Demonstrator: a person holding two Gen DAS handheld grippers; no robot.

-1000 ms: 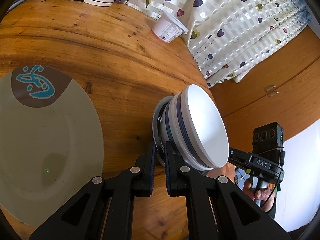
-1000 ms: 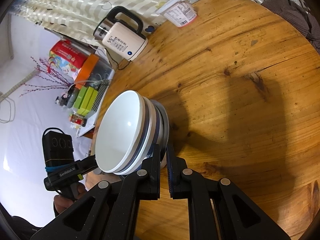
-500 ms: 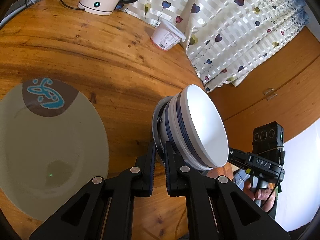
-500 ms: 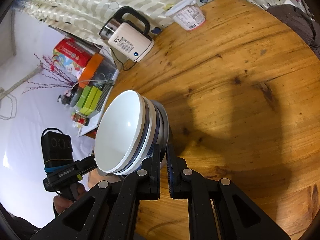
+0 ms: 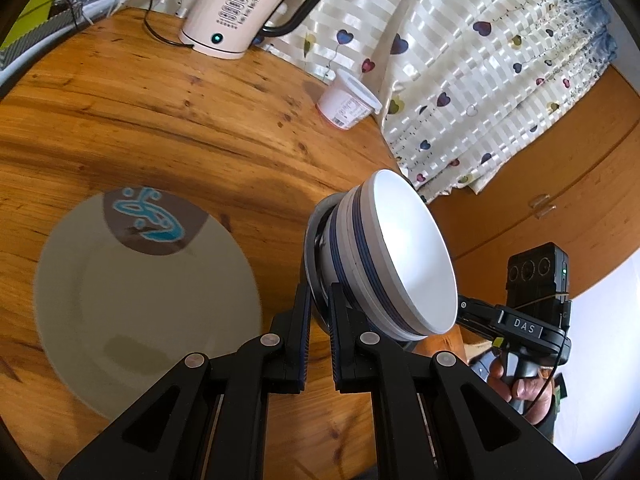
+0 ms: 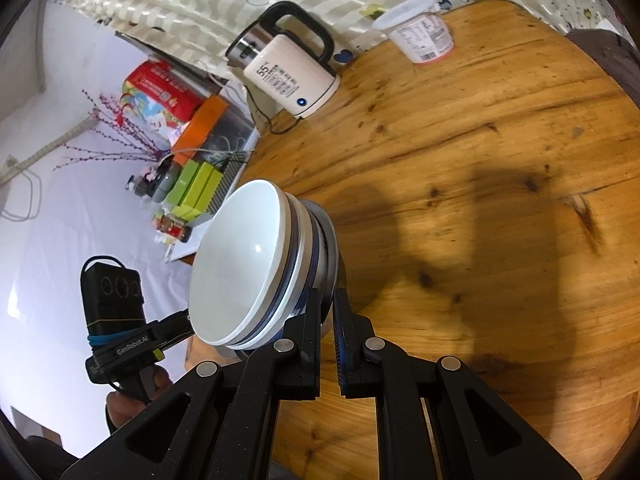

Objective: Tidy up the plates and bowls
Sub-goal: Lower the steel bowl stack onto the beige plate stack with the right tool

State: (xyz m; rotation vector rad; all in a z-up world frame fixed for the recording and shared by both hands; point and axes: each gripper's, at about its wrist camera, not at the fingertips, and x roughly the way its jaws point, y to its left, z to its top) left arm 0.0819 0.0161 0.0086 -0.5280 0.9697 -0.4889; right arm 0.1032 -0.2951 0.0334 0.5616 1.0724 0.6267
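Observation:
A stack of white bowls with blue bands (image 5: 412, 256) (image 6: 240, 264) rests in a grey dish (image 5: 316, 236) (image 6: 330, 240). The stack hangs above the round wooden table (image 5: 160, 128) (image 6: 480, 160). My left gripper (image 5: 318, 300) is shut on the grey dish's rim on one side. On the opposite side my right gripper (image 6: 327, 304) is shut on the same rim. A large beige plate (image 5: 148, 312) with a brown patch and a blue motif lies flat on the table, left of the stack. In each view the other hand (image 5: 516, 384) (image 6: 128, 404) shows beyond the bowls.
A cream electric kettle (image 5: 240, 4) (image 6: 288, 76) with its cord stands at the table's far edge. A lidded white tub (image 5: 348, 104) (image 6: 420, 36) sits near a heart-print curtain (image 5: 480, 60). Boxes and clutter (image 6: 188, 152) lie beyond the table's left edge.
Both grippers have risen and drawn back with the bowl stack still held. The table, beige plate and kettle now look farther off and more of them shows.

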